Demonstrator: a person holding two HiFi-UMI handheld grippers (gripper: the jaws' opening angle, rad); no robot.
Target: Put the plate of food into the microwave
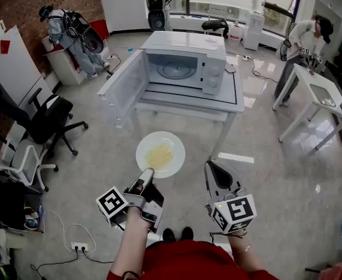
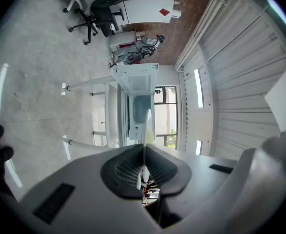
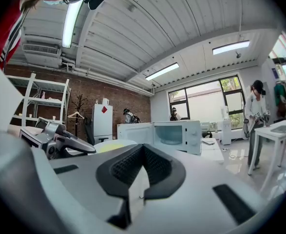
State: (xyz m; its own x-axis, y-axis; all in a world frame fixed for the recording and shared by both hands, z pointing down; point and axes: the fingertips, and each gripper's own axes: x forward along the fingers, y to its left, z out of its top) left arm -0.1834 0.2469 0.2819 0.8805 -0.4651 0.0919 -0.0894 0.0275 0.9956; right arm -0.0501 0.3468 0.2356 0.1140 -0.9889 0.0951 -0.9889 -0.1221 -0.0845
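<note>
Left gripper (image 1: pixel 148 171), forearm stretched forward, jaws clamped on near rim of white plate (image 1: pixel 169 144). Plate carries yellow food (image 1: pixel 159 155) and is held level over glossy grey floor (image 1: pixel 264 174). Right gripper (image 1: pixel 209 165) just right of plate, jaws pressed together, nothing between. Beyond: white table (image 1: pixel 223 101) carrying white microwave (image 1: pixel 185 60), door (image 1: pixel 123 86) swung open to left. Far left: black office chair (image 1: pixel 45 118), brick wall (image 1: pixel 19 4).

Smooth, glossy white plate (image 1: pixel 160 154) sits at twelve o'clock from my left gripper (image 1: pixel 147 172), whose pads (image 2: pixel 123 167) look like matt black ribbed rubber. Farther at twelve, a smooth white microwave (image 1: pixel 182 63). The polished floor (image 1: pixel 275 174) gleams; a rough brick wall (image 1: pixel 19 4) stands at ten o'clock.
</note>
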